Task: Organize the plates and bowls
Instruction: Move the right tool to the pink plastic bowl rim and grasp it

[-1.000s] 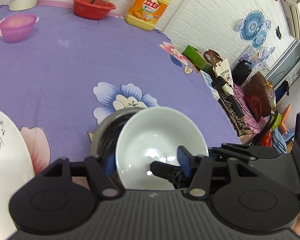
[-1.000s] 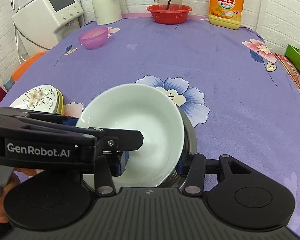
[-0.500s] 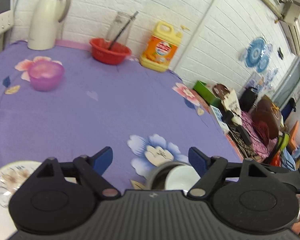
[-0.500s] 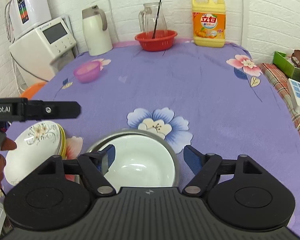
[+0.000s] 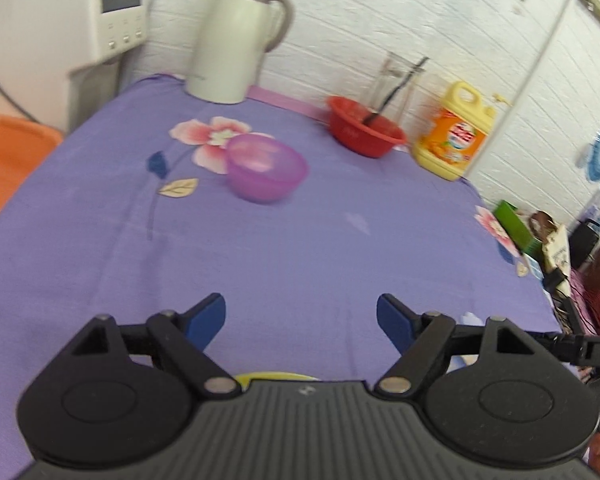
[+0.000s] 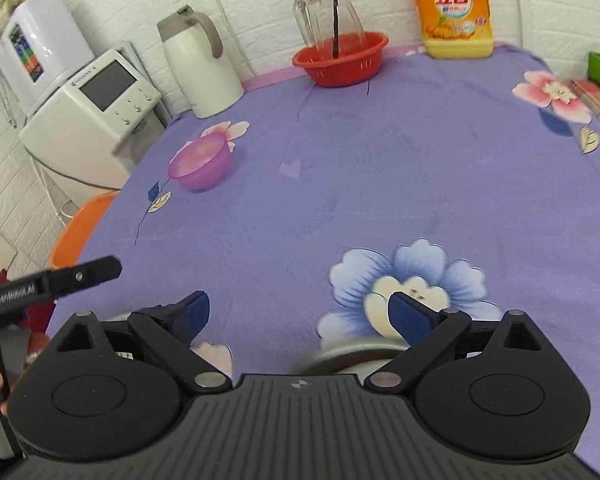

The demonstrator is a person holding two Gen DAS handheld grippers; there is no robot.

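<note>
Two open grippers fill the bottom of both wrist views above a purple floral tablecloth [image 6: 380, 168]. Neither grasps anything: the left gripper [image 5: 300, 320] and the right gripper [image 6: 300, 314] both show blue pads spread wide over bare cloth. A white kettle [image 6: 198, 66] stands at upper left, a red basin [image 6: 340, 58] at top centre. A small pink bowl [image 6: 199, 163] sits left of centre. The steel bowl's rim [image 6: 356, 350] peeks out, blurred, just below the right gripper's right finger. A yellow plate edge [image 5: 276, 378] shows at bottom centre of the left view.

White brick wall [image 6: 560, 0], purple floral tablecloth [image 6: 380, 168]
</note>
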